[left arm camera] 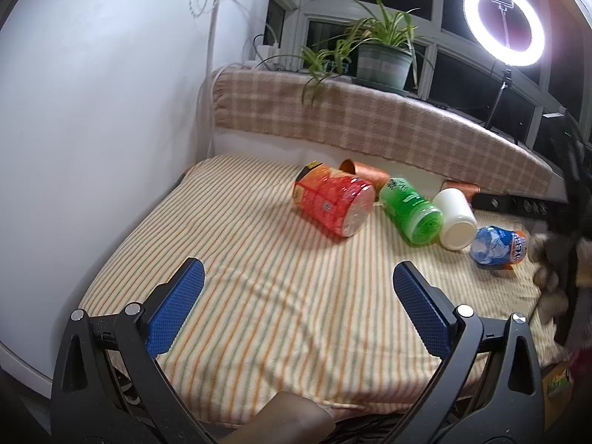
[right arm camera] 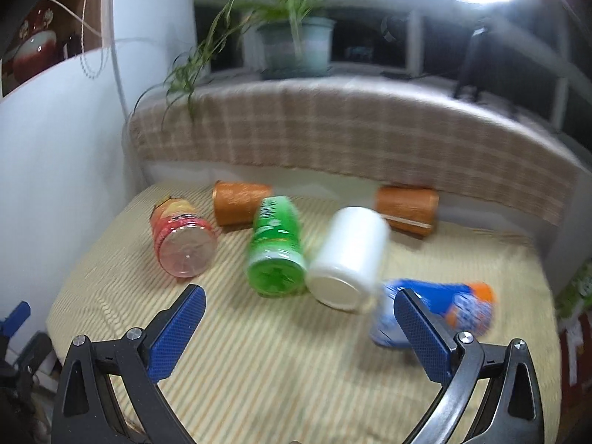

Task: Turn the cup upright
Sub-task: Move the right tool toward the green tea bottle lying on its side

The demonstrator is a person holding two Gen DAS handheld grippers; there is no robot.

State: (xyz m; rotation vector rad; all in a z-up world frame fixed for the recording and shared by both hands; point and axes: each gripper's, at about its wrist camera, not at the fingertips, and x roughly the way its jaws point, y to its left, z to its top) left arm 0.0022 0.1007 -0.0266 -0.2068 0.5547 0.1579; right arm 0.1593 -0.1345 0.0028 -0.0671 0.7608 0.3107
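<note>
Striped cloth [left arm camera: 259,296] under a checked ledge [left arm camera: 370,122]; cups [right arm camera: 347,255] lie toppled

Six cups [right arm camera: 346,259] lie toppled on the cloth [right arm camera: 277,370].

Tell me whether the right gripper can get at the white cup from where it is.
Probably yes. The right gripper is open, and the white cup lies on its side just ahead. The green cup touches its left side, crowding one finger.
</note>
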